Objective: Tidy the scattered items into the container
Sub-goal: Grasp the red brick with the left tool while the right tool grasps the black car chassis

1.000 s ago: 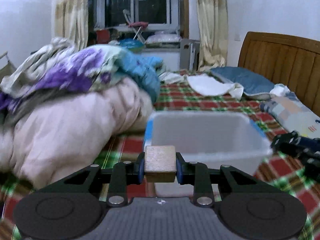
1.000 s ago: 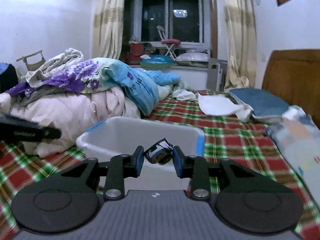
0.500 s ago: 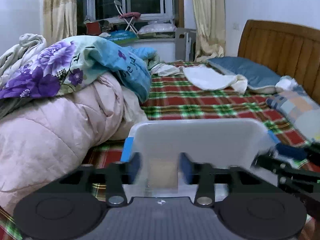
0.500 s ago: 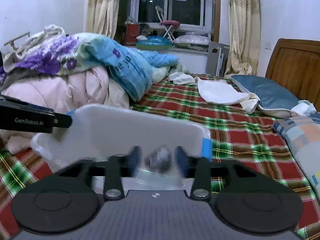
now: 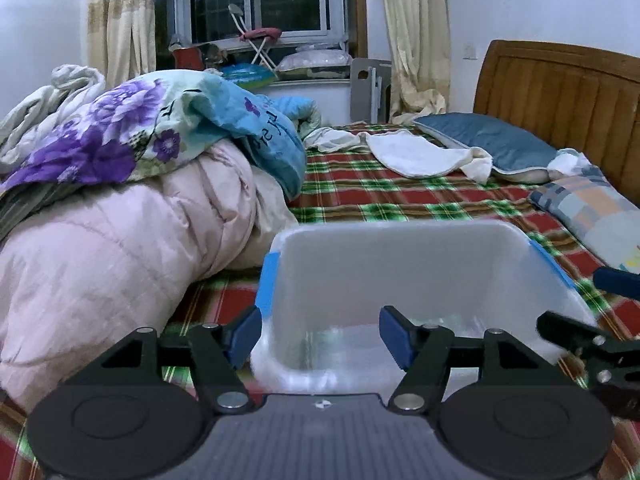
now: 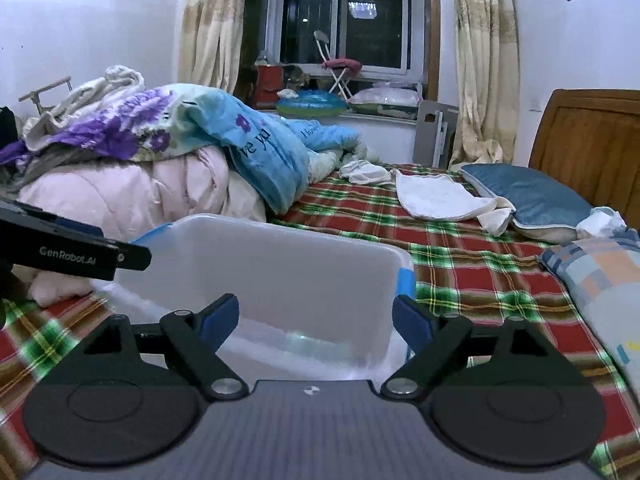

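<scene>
**A:** What have I got on the left side?

**B:** I'm holding the left gripper [image 5: 320, 330] over the near edge of the bin [image 5: 400, 240], tilted down into it. Its fingers [image 5: 246, 330] have just been opening and now stand well apart with nothing between them. The bin sits on the plaid bed [image 5: 400, 196], dead ahead at twelve o'clock, with the quilt pile [image 5: 120, 240] pressed near its side at about ten. I'd say I'm this low over the rim so that anything let go falls inside and doesn't bounce off onto the bed.

**A:** Can I see what's in the bin?

**B:** Not clearly. The floor of it is blurred and glary, so I can't tell what lies there.

**A:** And the right?

**B:** Same posture. The right gripper [image 6: 316, 322] hangs over the bin's [image 6: 280, 256] near wall, its fingers [image 6: 218, 320] spread wide, just opened, and empty. The left tool shows at nine o'clock in that view, close beside the bin's corner.

**A:** Anything loose left to collect?

**B:** Cloths [image 6: 436, 198] and pillows [image 6: 528, 196] lie at one to two o'clock, well away. Whether those count as the scattered items, I can't say.
</scene>
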{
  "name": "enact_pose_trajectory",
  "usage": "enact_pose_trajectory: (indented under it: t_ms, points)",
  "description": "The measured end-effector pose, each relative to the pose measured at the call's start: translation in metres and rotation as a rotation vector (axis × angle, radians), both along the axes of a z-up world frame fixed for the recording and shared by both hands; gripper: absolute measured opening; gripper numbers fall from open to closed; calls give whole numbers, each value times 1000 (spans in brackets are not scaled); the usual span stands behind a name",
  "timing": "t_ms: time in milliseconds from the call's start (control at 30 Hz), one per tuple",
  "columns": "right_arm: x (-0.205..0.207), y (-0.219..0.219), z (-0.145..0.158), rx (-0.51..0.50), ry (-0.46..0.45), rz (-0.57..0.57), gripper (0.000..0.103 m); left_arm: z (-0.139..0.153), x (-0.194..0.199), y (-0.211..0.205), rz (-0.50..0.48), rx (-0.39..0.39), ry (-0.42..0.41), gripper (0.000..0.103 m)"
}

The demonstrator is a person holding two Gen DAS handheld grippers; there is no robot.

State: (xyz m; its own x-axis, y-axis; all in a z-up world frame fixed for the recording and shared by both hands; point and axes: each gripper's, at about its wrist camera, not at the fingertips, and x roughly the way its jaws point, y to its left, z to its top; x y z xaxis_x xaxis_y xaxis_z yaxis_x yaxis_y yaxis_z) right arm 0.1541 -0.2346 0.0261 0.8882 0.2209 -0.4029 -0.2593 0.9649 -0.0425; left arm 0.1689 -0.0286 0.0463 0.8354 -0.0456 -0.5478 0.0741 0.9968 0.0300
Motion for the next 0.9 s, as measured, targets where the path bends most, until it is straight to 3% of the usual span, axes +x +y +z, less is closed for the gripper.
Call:
enact_pose_trajectory:
  t_ms: [233,333,500,667,900]
  points:
    - [-90,-16,-6,35,31,16,87,-15,-96,30,12,2,18,71]
    - [-132,-20,-25,3,62,1,87,-37,-137,36,24,-16,74,71]
    - [-171,-20,-58,-18,144,-30,87,-78,-190,22,16,32,141,71]
    - [-196,-10,-75,-49,167,-15,84,-99,-210,8,-1,59,174,71]
    - [-194,-4,-101,-126,230,39,79,-112,-206,1,-3,64,190,70]
